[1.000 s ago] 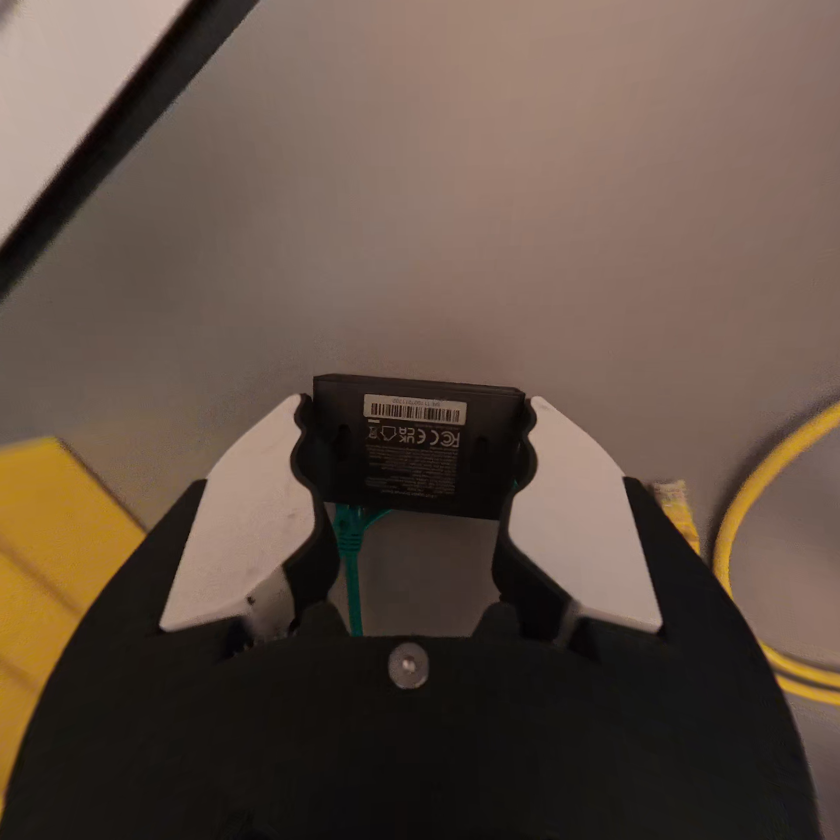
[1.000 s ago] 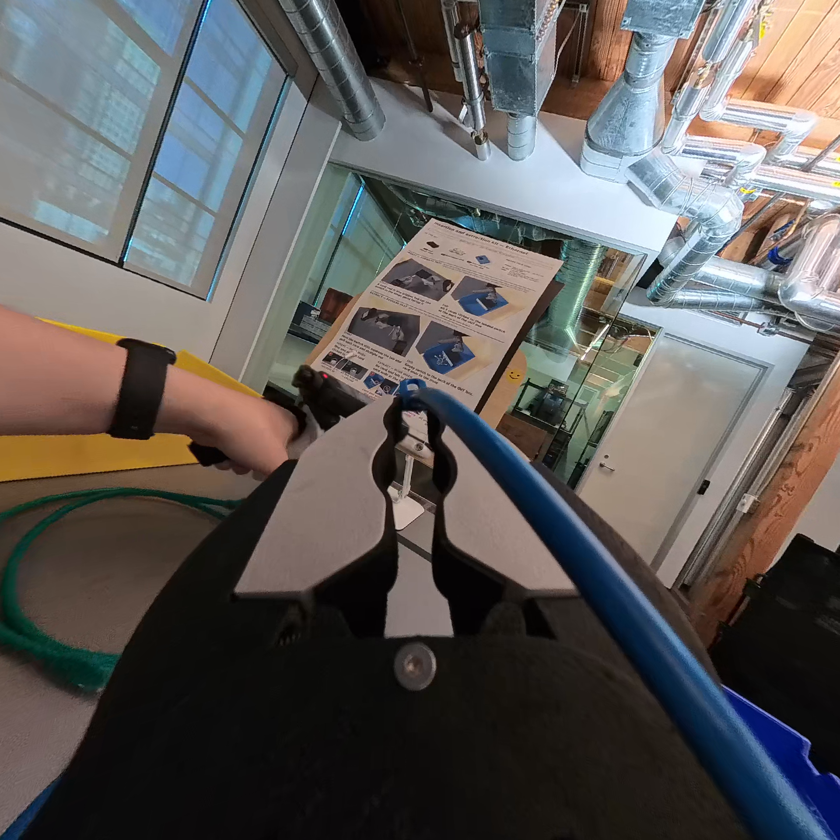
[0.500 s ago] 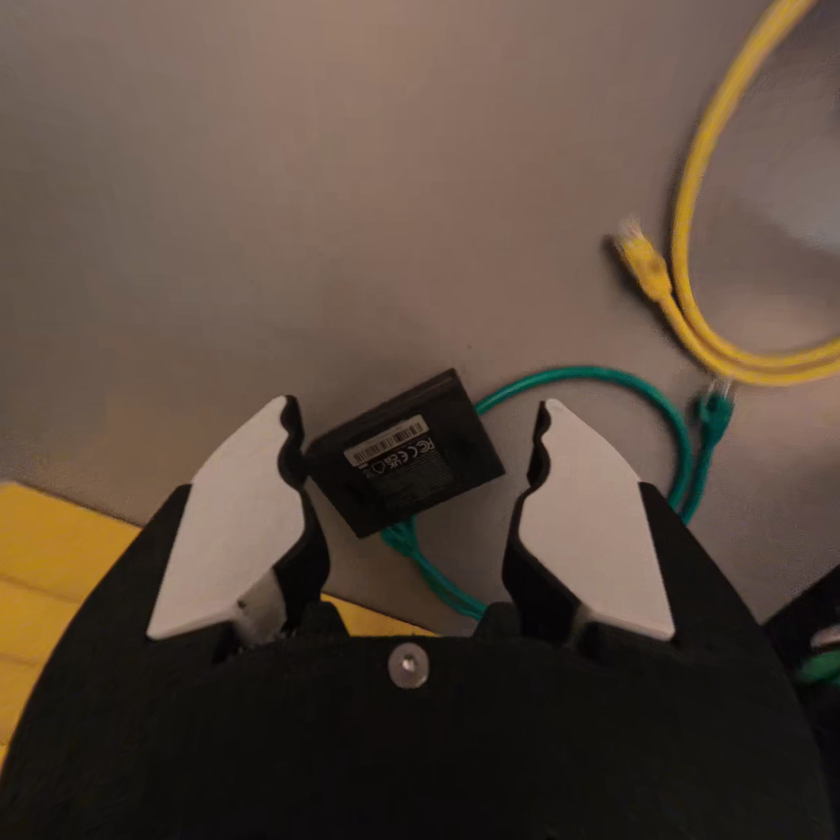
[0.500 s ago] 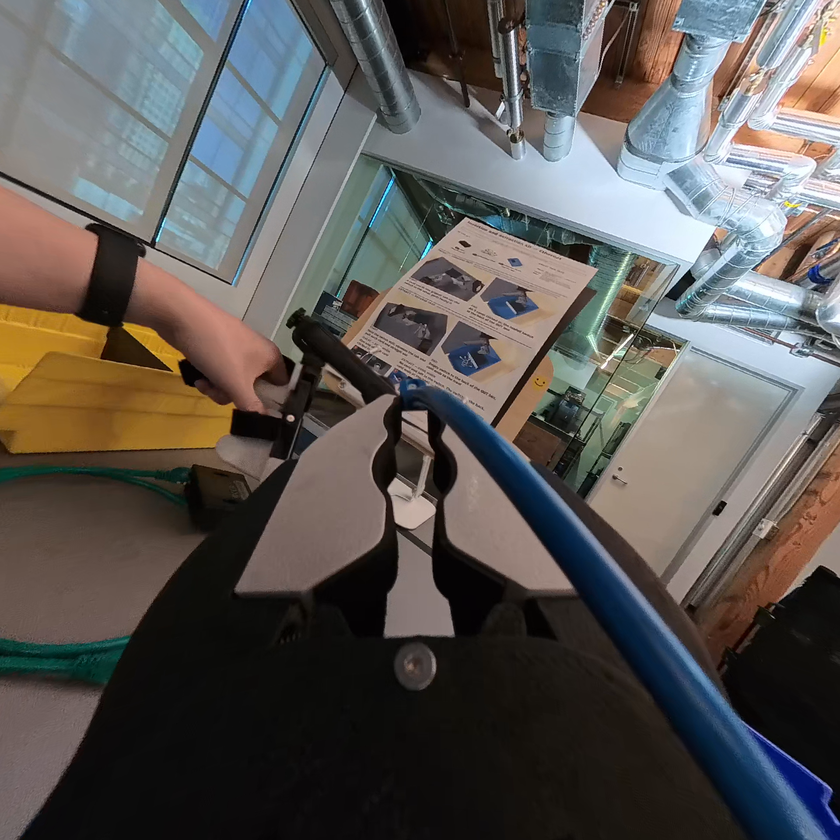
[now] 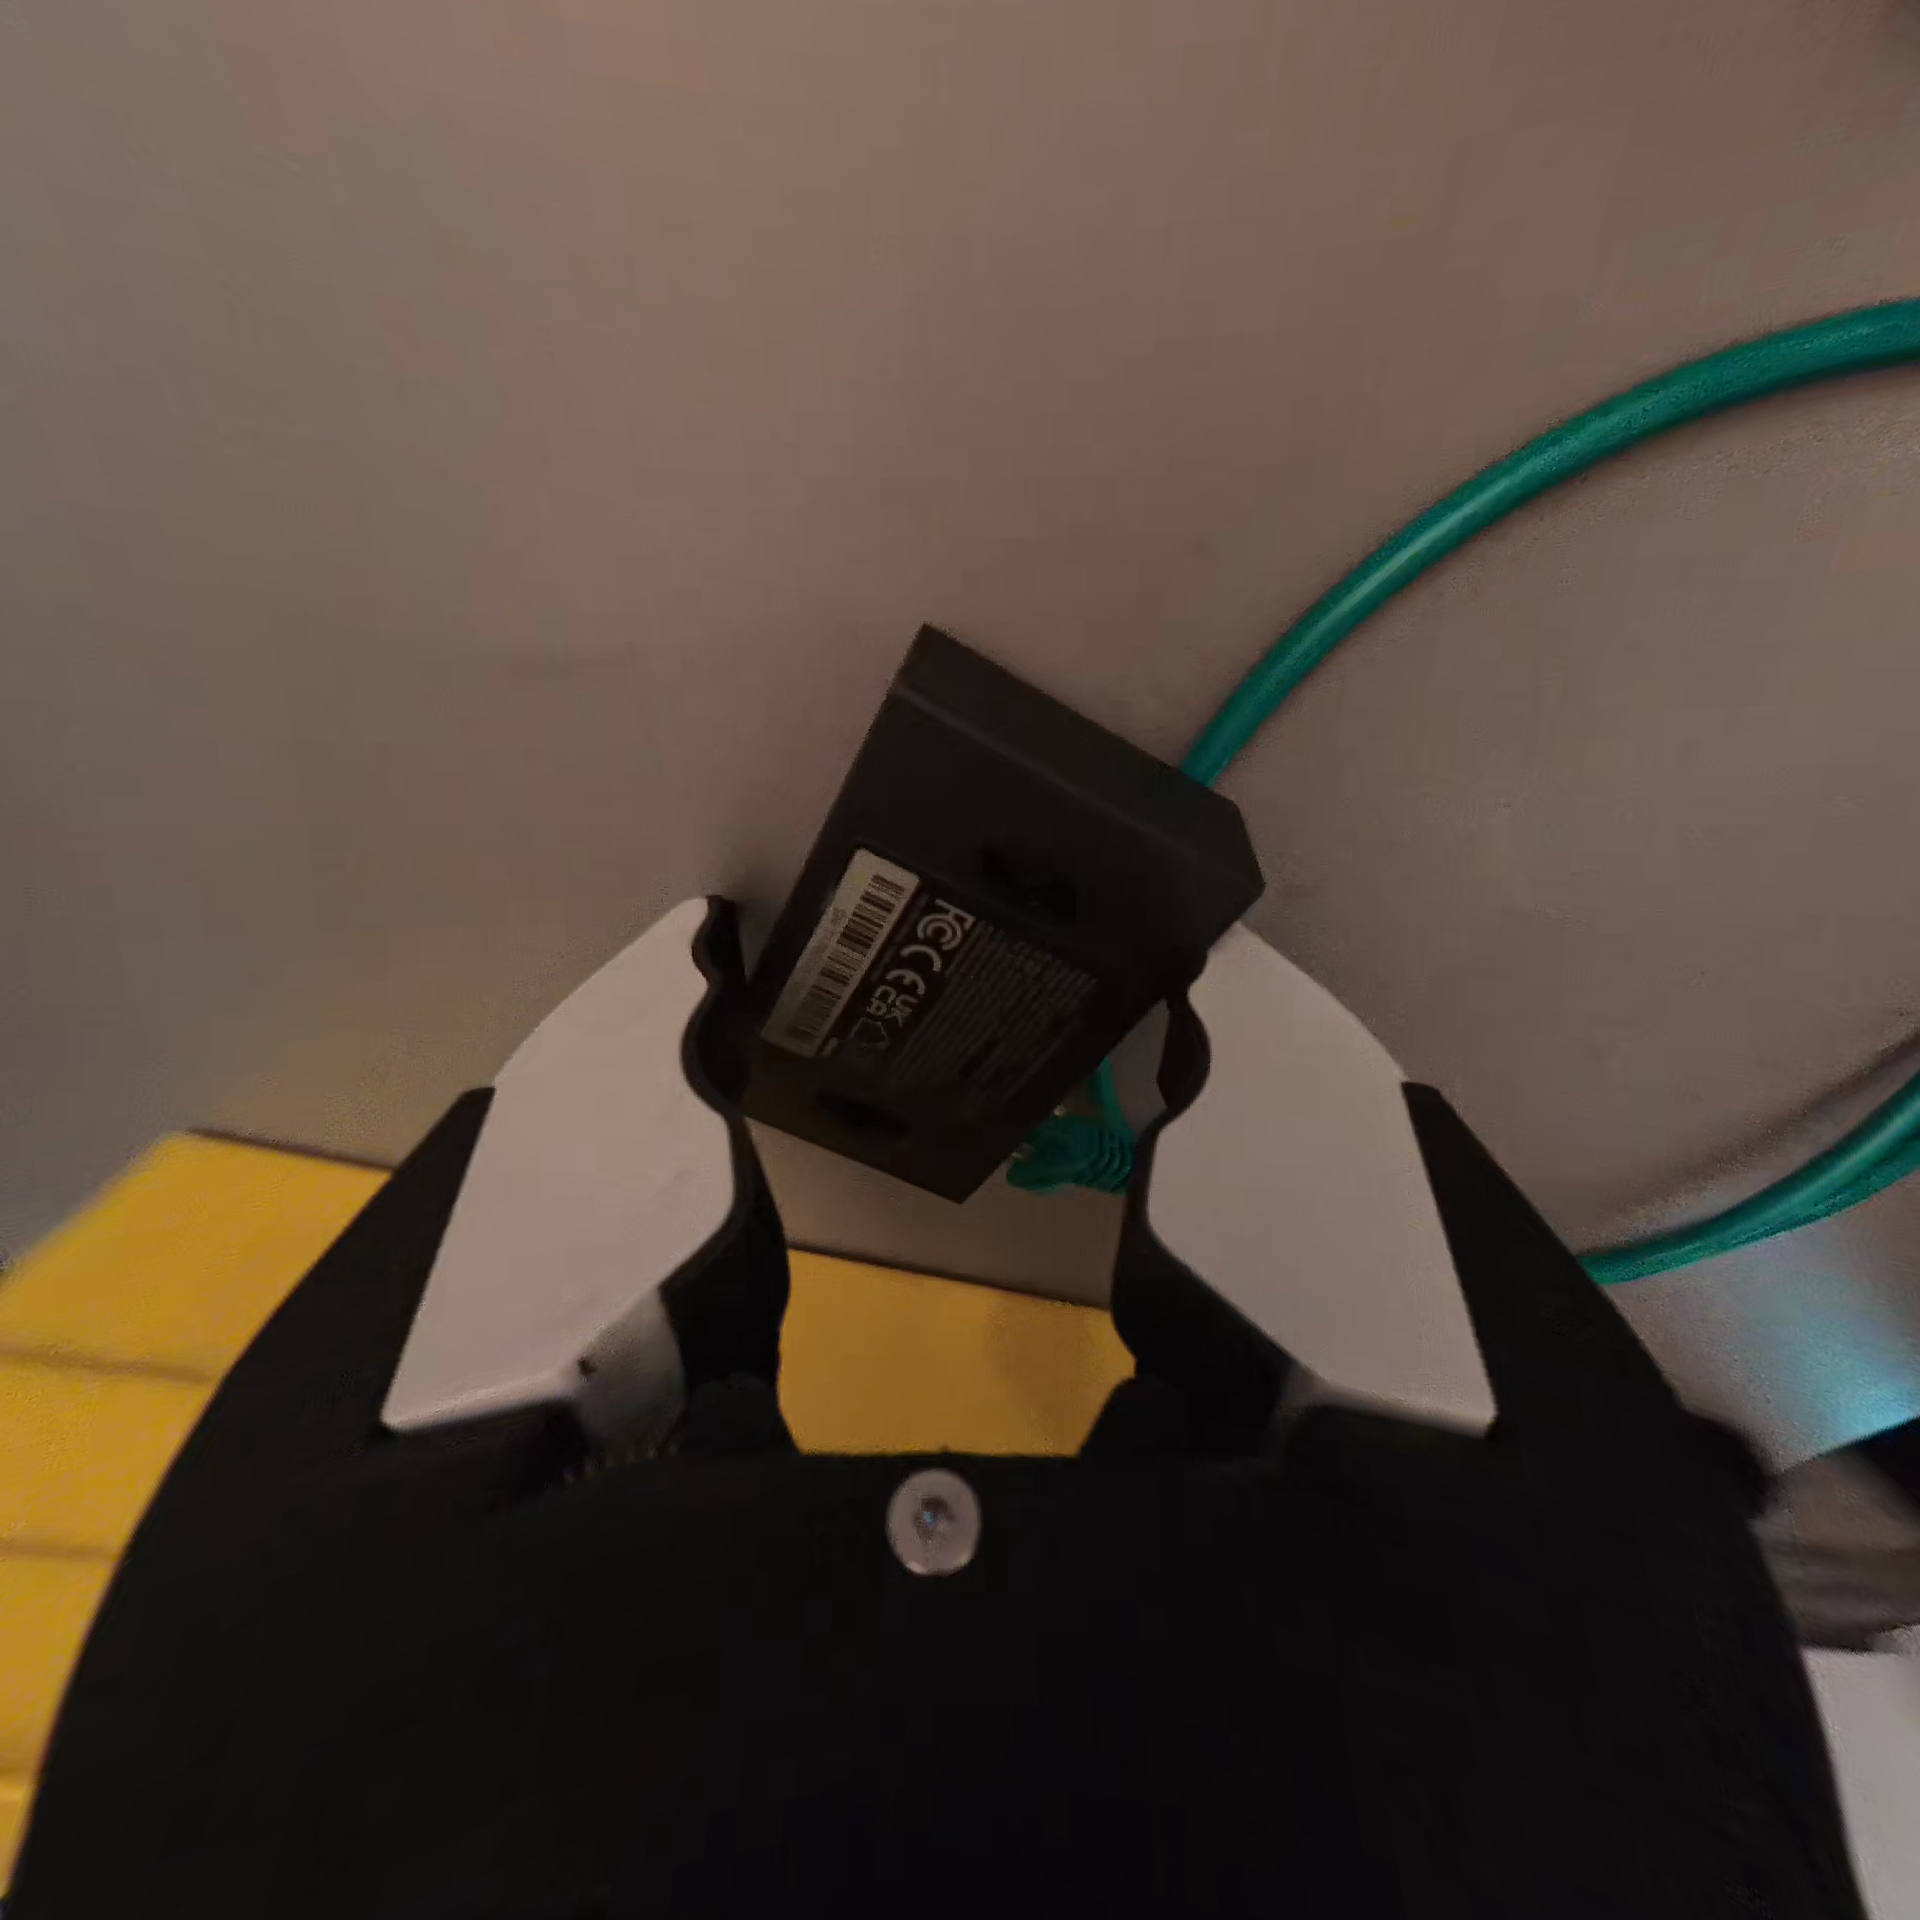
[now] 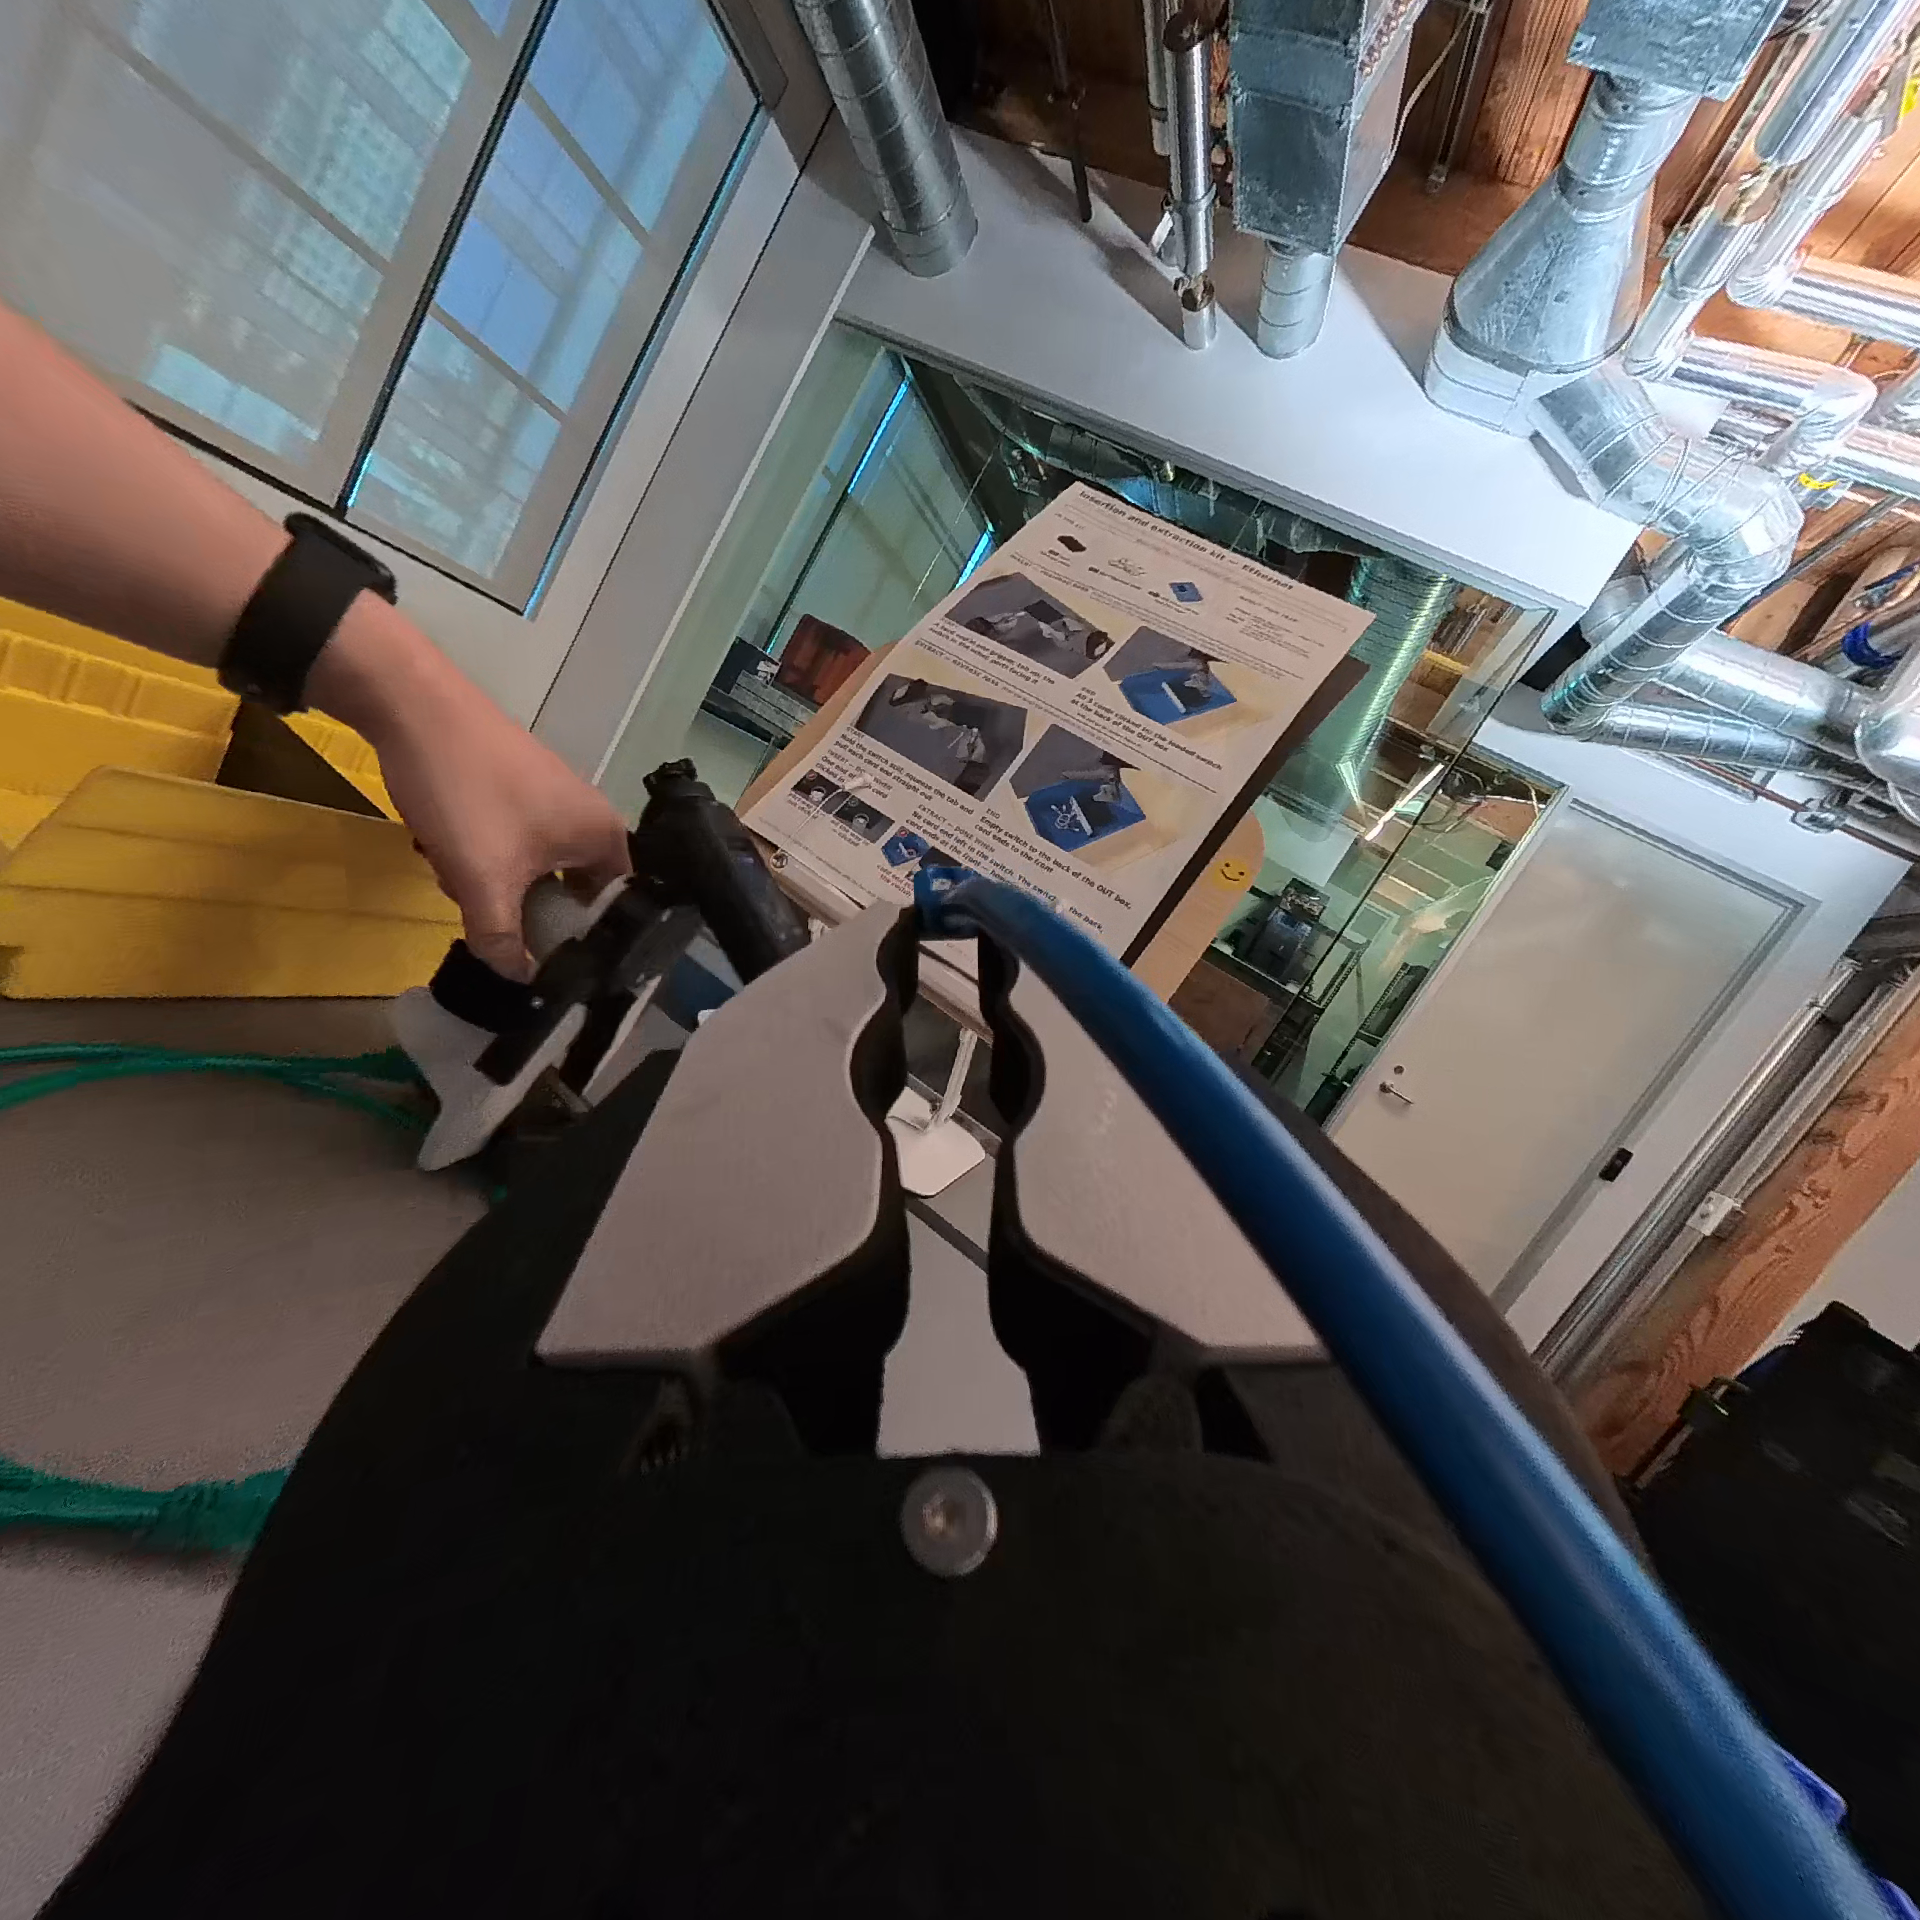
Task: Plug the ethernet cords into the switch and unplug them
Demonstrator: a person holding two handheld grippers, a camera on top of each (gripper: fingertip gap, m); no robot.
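Note:
The black switch (image 5: 997, 935) lies label side up on the grey table (image 5: 727, 416), turned at an angle. My left gripper (image 5: 966, 935) is open and its fingers flank the switch; the left finger touches its edge. A green cord (image 5: 1455, 520) loops behind the switch, and its green plug (image 5: 1070, 1153) sits in the switch's near side. My right gripper (image 6: 940, 925) is shut on the end of a blue cord (image 6: 1351, 1299) and holds it above the table. The right wrist view shows the left gripper (image 6: 488, 1081) low on the table, and the switch is hidden there.
A yellow bin (image 6: 208, 894) stands at the table's left, and also shows in the left wrist view (image 5: 156, 1299). An instruction sheet (image 6: 1049, 727) stands on a stand behind the grippers. A person's hand (image 6: 488, 821) holds the left gripper. Green cord (image 6: 208, 1065) lies on the table. One gripper's finger ends stand about 30 centimeters off the other's.
The left gripper lifted off the switch, then came back down around it at a new angle. The yellow cord has left its view. The right gripper keeps hold of the blue cord.

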